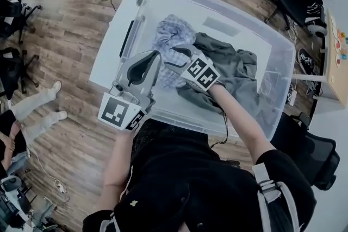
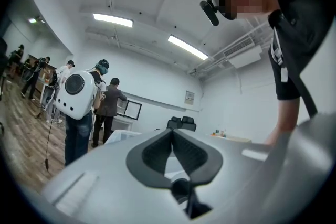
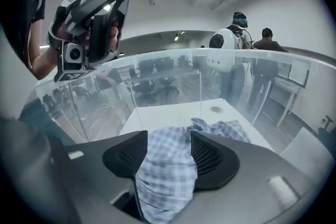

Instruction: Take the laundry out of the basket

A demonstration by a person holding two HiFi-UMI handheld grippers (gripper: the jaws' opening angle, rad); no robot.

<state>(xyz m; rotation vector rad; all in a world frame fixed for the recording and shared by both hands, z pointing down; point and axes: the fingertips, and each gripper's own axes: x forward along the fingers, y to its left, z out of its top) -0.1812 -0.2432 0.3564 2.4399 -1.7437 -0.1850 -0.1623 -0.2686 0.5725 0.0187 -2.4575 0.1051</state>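
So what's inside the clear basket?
A checked cloth and a dark grey garment; the right hand-held gripper reaches in, that cloth between its jaws. Anything beneath them is covered.

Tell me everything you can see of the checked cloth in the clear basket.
The checked cloth looks like thin woven fabric in a pale blue and white check, crumpled into a loose heap. It lies on the bottom of the clear plastic basket, at the left in the head view, against a grey garment. One bunched fold sits between the parted jaws of the right gripper.
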